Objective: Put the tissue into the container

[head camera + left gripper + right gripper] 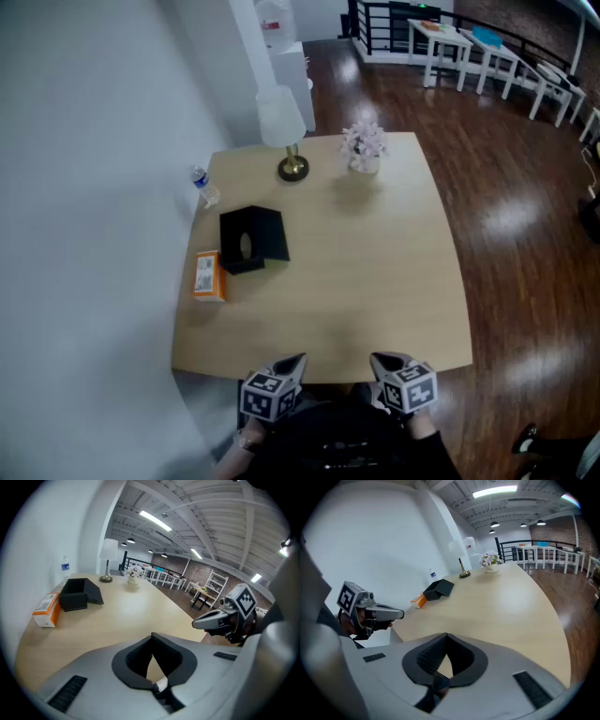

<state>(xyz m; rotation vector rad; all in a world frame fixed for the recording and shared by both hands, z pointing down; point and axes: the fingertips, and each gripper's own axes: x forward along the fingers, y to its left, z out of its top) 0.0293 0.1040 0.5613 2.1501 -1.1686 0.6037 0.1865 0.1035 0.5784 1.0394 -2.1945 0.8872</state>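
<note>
Head view, tissue box [208,276] lengthwise along table [375,281] edge, beside container [249,240], left gripper [296,360], right gripper [377,360] both closed.

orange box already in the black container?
No, the orange box lies on the table beside the black container.

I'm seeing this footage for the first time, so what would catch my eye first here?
The black container stands out against the pale table, near its left edge with an orange box beside it. At the far edge stand a white-shaded lamp and a small pot of pink flowers. The left gripper and right gripper sit at the near edge, jaws together, holding nothing.
</note>
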